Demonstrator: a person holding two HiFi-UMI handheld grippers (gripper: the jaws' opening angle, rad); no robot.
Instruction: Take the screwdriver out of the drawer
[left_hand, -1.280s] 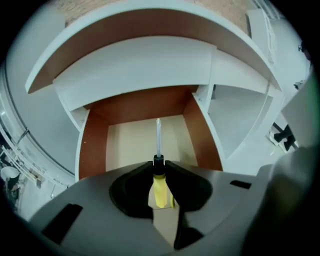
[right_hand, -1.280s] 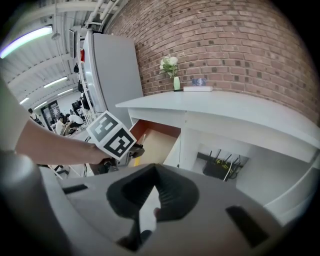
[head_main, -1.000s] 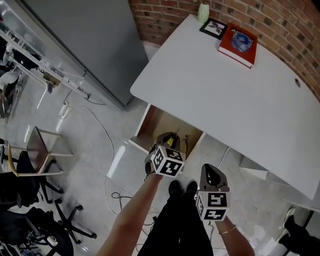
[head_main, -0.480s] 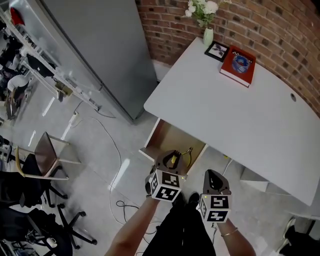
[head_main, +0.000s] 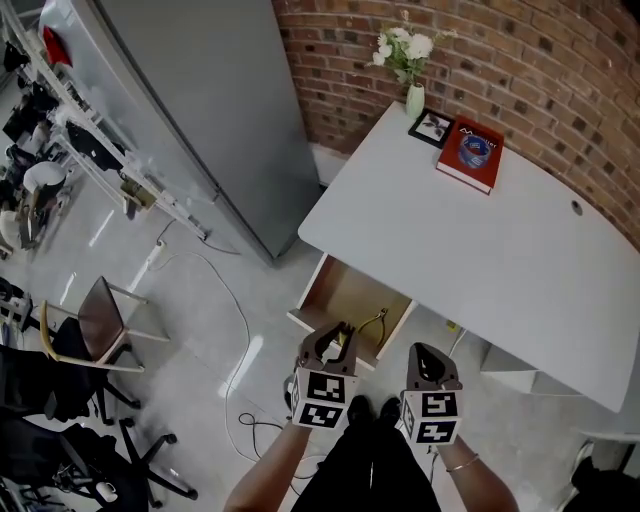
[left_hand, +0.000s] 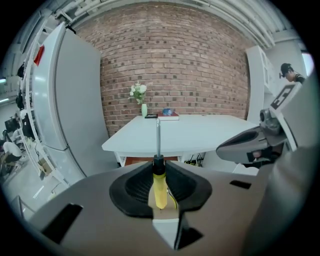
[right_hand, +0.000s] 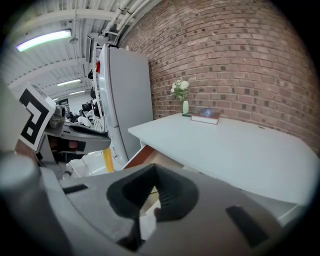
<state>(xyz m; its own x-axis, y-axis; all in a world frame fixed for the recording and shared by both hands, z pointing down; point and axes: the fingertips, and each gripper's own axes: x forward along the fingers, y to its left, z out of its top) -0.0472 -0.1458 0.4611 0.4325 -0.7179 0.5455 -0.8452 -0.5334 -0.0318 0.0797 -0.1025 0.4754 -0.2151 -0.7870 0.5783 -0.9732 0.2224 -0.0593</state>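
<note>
My left gripper (head_main: 335, 342) clamps the screwdriver (left_hand: 159, 187) by its yellow handle; I should grip firmly, lifting clear of the drawer (head_main: 345, 297) ahead.

The head camera hangs high over the left gripper (head_main: 335, 342) and right gripper (head_main: 427, 358), looking steeply down past them. Each gripper camera rides close behind its jaws, facing forward; all three share the white table (head_main: 480, 250) and brick wall (head_main: 520, 70) ahead.

Bright, even indoor light. The ceiling tube (right_hand: 44, 40) is blown out in the right gripper view, and a pale glare patch lies on the floor (head_main: 243, 358) in the head view. Both gripper views bow strongly, with black corners and a soft near foreground.
</note>
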